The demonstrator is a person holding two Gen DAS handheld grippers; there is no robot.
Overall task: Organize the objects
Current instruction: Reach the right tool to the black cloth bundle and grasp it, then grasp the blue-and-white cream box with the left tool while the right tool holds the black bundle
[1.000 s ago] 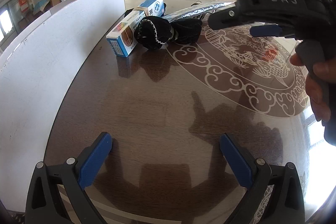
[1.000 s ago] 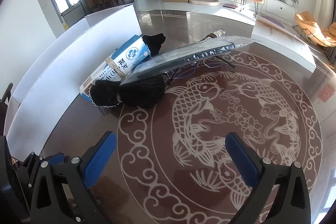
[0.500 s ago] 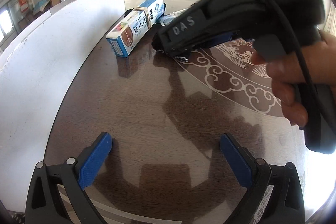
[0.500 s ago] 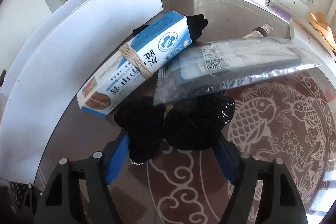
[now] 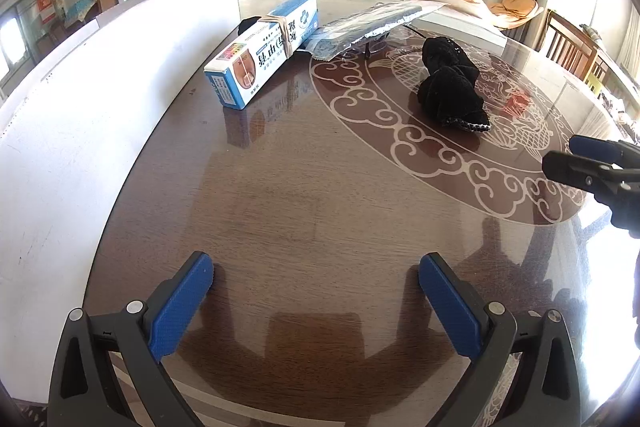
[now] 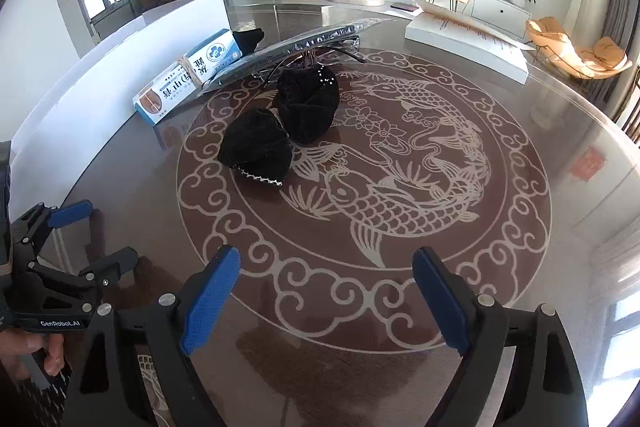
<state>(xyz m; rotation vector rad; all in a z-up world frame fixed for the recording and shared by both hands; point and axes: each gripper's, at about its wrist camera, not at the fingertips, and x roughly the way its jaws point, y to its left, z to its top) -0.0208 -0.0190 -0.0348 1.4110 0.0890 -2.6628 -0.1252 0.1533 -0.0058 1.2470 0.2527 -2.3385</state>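
Both claws [image 5: 316, 291] [image 6: 326, 291] tilt down, gaping, empty.

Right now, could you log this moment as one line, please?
right gripper: open, empty, just opening | black socks: released on table | left gripper: open, empty

The worktop [image 6: 400, 307] is seen as dark wood under a glossy, glass-smooth finish, in which reflections are carried; a pale matt fish-and-cloud pattern is inlaid in it. The black socks [image 6: 280, 127] are made of soft, fuzzy, matt cloth. At their 10 o'clock, the blue-and-white box [image 6: 188, 75] is of smooth, faintly glossy cardboard, and the pouch [image 6: 304, 43] beside it is of crinkled, shiny silver foil. Rough-textured blue pads [image 6: 208, 303] are borne on matt black plastic by each hand-held gripper.
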